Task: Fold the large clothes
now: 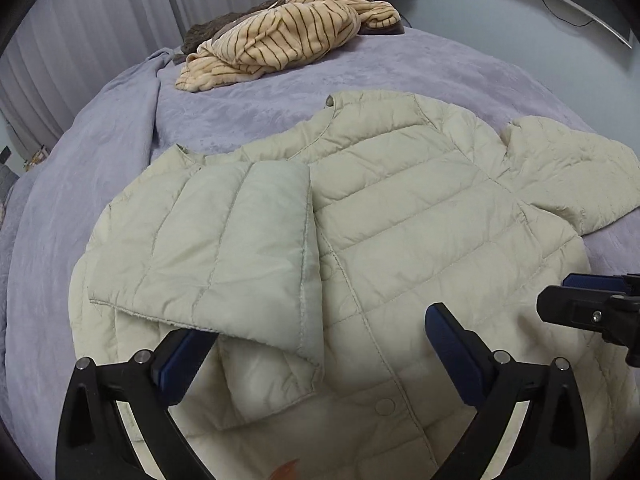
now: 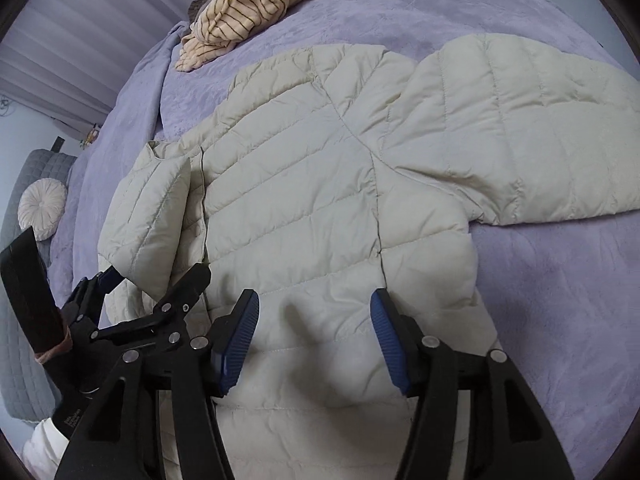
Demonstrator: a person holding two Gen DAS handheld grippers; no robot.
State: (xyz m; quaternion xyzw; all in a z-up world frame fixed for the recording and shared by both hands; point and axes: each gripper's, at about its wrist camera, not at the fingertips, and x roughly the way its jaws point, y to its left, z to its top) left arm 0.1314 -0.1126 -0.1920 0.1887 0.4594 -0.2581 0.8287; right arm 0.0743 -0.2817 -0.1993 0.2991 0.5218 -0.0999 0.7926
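Note:
A cream quilted puffer jacket (image 1: 400,216) lies front-up on a lavender bed cover (image 1: 260,104). Its left sleeve (image 1: 224,248) is folded across the body; the right sleeve (image 1: 572,172) lies spread out to the right. My left gripper (image 1: 320,344) is open, low over the jacket's lower front, with the folded sleeve's cuff between its fingers. My right gripper (image 2: 314,340) is open over the jacket's lower right part (image 2: 320,220). The right gripper also shows in the left wrist view (image 1: 588,304) at the right edge, and the left gripper shows in the right wrist view (image 2: 156,276).
A tan striped garment (image 1: 280,36) lies piled at the far side of the bed with a brown garment (image 1: 208,32) beside it. Curtains (image 1: 100,20) hang behind. A grey quilted cushion (image 2: 36,176) with a round pillow (image 2: 42,208) is at the left.

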